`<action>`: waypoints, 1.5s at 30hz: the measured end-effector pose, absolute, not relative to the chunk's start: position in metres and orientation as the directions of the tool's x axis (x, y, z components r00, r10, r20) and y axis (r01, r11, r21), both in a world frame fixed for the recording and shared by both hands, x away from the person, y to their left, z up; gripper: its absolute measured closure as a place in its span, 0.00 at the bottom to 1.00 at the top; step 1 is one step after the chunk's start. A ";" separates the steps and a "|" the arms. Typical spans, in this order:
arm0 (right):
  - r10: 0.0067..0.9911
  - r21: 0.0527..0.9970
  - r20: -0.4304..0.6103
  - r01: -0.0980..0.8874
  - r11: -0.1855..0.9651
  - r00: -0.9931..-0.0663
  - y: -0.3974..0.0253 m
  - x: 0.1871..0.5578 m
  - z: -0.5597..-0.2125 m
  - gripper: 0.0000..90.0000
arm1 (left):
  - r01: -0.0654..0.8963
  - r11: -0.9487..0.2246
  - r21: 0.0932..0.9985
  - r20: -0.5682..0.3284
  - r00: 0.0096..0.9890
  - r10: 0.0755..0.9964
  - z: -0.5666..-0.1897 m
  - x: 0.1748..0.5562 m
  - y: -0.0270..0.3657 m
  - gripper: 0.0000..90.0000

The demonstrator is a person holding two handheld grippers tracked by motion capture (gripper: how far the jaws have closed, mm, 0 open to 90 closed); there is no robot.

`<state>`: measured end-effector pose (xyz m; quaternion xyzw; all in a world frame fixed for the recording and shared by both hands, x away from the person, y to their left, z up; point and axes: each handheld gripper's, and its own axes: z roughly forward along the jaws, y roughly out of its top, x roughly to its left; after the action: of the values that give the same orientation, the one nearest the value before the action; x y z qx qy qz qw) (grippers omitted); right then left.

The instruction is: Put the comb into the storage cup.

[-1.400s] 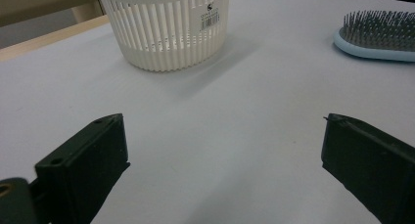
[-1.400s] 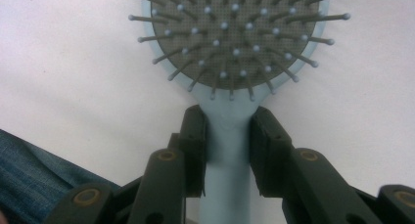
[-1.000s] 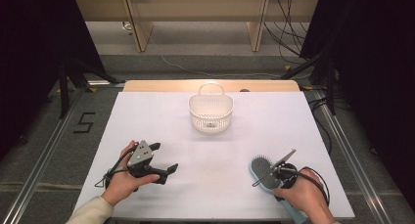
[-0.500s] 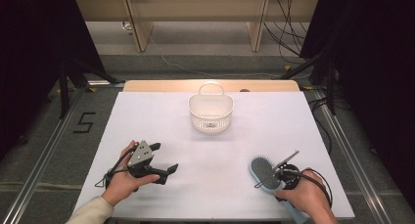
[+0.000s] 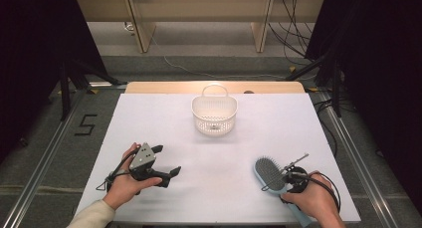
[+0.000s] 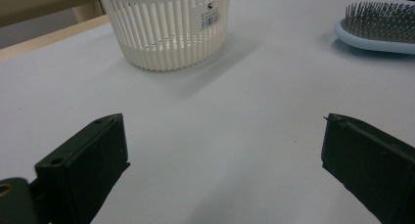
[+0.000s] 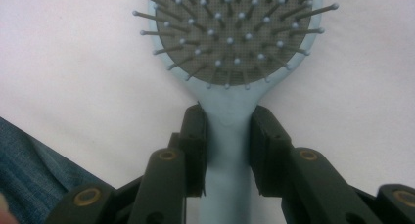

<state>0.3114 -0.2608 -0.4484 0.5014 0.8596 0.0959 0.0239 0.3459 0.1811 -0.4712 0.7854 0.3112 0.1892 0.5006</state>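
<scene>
Right tongs (image 7: pixel 228 136): clamped on the neck of the hairbrush, one black jaw pressed flat against each side of the handle just below the head.
Hairbrush (image 7: pixel 230 33): pale blue plastic, an oval paddle head narrowing to a smooth, rounded handle; it lies bristles-up on the tabletop, head stretching away ahead of the right tongs.
Brush pad: dark grey, finely woven-looking cushion set with thin straight pins, each tipped with a small pale ball.
Left tongs (image 6: pixel 220 170): jaws wide apart, nothing between them; blocky matt black pieces with square edges, hovering low over bare tabletop.
Basket (image 6: pixel 166 26): ahead of the left tongs and slightly to one side, well apart; white plastic, rounded wall cut into narrow upright slats, a barcode sticker near its rim, an arched handle seen in the high view.
Tabletop (image 5: pixel 164 123): flat, smooth white sheet with a matt finish, a pale wooden strip along its far edge.
Denim: blue woven cloth at the lower corner beside the right tongs.
</scene>
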 end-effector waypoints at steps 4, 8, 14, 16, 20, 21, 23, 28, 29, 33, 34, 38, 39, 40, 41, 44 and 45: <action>0.872 0.213 0.053 0.859 0.466 -0.486 -0.261 0.312 -0.445 0.79 | 0.300 -0.303 0.905 -0.015 0.732 0.681 -0.471 0.346 0.182 0.03; 0.874 0.243 0.061 0.856 0.456 -0.483 -0.261 0.312 -0.442 0.79 | 0.297 -0.306 0.905 -0.012 0.734 0.679 -0.471 0.346 0.182 0.03; 0.878 0.320 0.090 0.848 0.422 -0.470 -0.258 0.313 -0.437 0.79 | 0.300 -0.301 0.905 -0.016 0.731 0.682 -0.471 0.346 0.183 0.03; 0.878 0.342 0.089 0.842 0.416 -0.470 -0.259 0.313 -0.436 0.79 | 0.300 -0.301 0.905 -0.015 0.731 0.682 -0.471 0.346 0.182 0.03; 0.881 0.359 0.092 0.840 0.406 -0.465 -0.260 0.314 -0.434 0.79 | 0.299 -0.303 0.905 -0.014 0.732 0.681 -0.470 0.345 0.182 0.03; 0.881 0.363 0.092 0.840 0.404 -0.464 -0.261 0.314 -0.434 0.79 | 0.298 -0.303 0.905 -0.013 0.732 0.681 -0.470 0.345 0.183 0.03; 0.883 0.372 0.095 0.840 0.396 -0.459 -0.261 0.314 -0.434 0.79 | 0.297 -0.303 0.905 -0.012 0.732 0.681 -0.470 0.346 0.183 0.03; 0.884 0.395 0.097 0.833 0.389 -0.458 -0.261 0.315 -0.434 0.78 | 0.302 -0.302 0.904 -0.016 0.730 0.683 -0.471 0.346 0.183 0.04; 0.883 0.403 0.094 0.828 0.389 -0.460 -0.261 0.315 -0.434 0.78 | 0.303 -0.303 0.904 -0.016 0.730 0.683 -0.471 0.346 0.183 0.04; 0.887 0.450 0.086 0.812 0.372 -0.454 -0.261 0.316 -0.432 0.79 | 0.304 -0.304 0.903 -0.014 0.728 0.685 -0.471 0.345 0.183 0.04; 0.887 0.459 0.085 0.808 0.369 -0.454 -0.261 0.316 -0.432 0.78 | 0.304 -0.303 0.903 -0.015 0.727 0.686 -0.471 0.345 0.183 0.04; 0.886 0.483 0.058 0.790 0.379 -0.461 -0.262 0.316 -0.429 0.79 | 0.308 -0.300 0.903 -0.018 0.724 0.689 -0.471 0.345 0.184 0.04; 0.886 0.486 0.056 0.788 0.378 -0.460 -0.262 0.316 -0.429 0.79 | 0.307 -0.302 0.903 -0.017 0.725 0.689 -0.471 0.345 0.184 0.04; 0.885 0.489 0.055 0.786 0.379 -0.462 -0.262 0.316 -0.429 0.79 | 0.309 -0.299 0.903 -0.019 0.723 0.691 -0.471 0.345 0.184 0.04; 0.885 0.492 0.055 0.784 0.379 -0.462 -0.261 0.317 -0.429 0.79 | 0.309 -0.298 0.903 -0.018 0.721 0.693 -0.471 0.344 0.185 0.04; 0.887 0.504 0.050 0.778 0.374 -0.459 -0.261 0.318 -0.429 0.79 | 0.310 -0.297 0.903 -0.019 0.721 0.693 -0.471 0.344 0.185 0.05; 0.888 0.509 0.050 0.777 0.372 -0.458 -0.260 0.318 -0.429 0.79 | 0.310 -0.298 0.903 -0.019 0.720 0.693 -0.471 0.344 0.186 0.05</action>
<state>0.3179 -0.2604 -0.4292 0.5075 0.8198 0.2380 0.1167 0.3438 0.1856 -0.4707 0.7822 0.3207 0.1922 0.4984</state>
